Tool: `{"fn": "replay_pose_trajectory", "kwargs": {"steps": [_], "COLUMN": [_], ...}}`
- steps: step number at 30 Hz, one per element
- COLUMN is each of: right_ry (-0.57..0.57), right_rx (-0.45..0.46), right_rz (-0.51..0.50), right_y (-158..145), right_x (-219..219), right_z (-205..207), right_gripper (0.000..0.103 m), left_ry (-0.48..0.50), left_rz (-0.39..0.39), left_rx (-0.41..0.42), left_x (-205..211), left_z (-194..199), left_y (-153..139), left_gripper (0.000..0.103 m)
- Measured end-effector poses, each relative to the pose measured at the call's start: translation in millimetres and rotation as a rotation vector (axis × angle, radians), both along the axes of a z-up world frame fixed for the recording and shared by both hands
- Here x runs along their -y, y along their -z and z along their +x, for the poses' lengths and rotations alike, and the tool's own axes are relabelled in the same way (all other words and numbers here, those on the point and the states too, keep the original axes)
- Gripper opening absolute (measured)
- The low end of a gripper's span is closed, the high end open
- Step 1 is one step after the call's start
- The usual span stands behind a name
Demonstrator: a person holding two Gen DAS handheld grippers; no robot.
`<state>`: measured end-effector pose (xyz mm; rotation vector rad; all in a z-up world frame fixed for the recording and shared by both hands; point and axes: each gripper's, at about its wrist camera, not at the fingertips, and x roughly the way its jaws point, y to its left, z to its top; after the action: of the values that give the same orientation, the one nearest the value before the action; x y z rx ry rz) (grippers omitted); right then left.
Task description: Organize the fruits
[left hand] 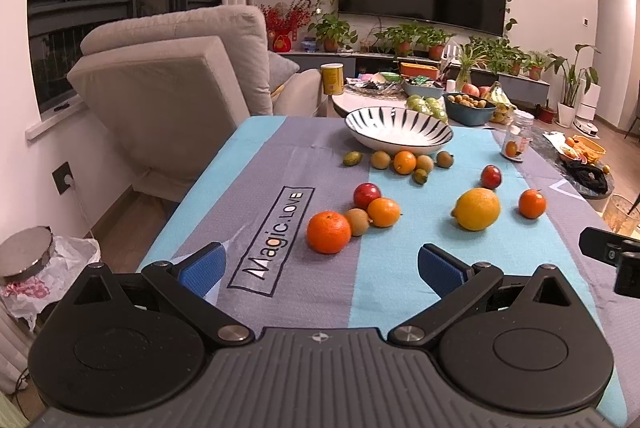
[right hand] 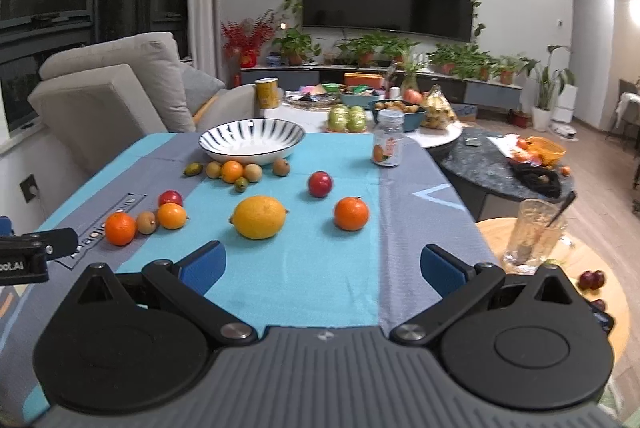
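Fruit lies scattered before the bowl (left hand: 399, 130); lemon (right hand: 259, 217) is seen ahead of the spread, empty right gripper (right hand: 322, 268), orange (left hand: 328, 232) ahead of the equally released left gripper (left hand: 320, 270).

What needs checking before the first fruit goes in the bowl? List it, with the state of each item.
1. Left tongs open, nothing between them: ok.
2. Right tongs open, nothing between them: ok.
3. Striped bowl upright with room inside: ok.
4. Lemon lying free, apart from other fruit: ok.
5. Nearest orange free to grasp alone: not ok, a small brown fruit sits against it.
6. Plastic jar clear of the path to the bowl: ok.
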<state>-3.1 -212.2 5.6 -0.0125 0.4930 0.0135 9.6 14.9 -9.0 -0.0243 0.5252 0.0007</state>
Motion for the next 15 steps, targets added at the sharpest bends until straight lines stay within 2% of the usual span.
{"fn": "replay_pose_trajectory", "kwargs": {"steps": [8, 13, 15], "right_ry": [-0.062, -0.073, -0.070], "right_rx": [-0.003, -0.006, -0.015], "right_rz": [0.042, 0.100, 0.115], "right_y": [8.9, 9.4, 7.0], "right_x": [-6.1, -0.5, 2.9], "right_z": [17.7, 32.0, 40.8], "right_gripper": [0.071, 0.071, 0.071], "left_ry": [0.042, 0.161, 0.212], "left_rz": [-0.050, -0.049, -0.024], "left_rx": [-0.031, -0.001, 0.003], "left_x": [-8.7, 6.4, 17.5], "left_z": [22.3, 30.1, 35.6], "left_y": [11.2, 7.0, 5.5], "left_gripper": [0.101, 0.095, 0.087]}}
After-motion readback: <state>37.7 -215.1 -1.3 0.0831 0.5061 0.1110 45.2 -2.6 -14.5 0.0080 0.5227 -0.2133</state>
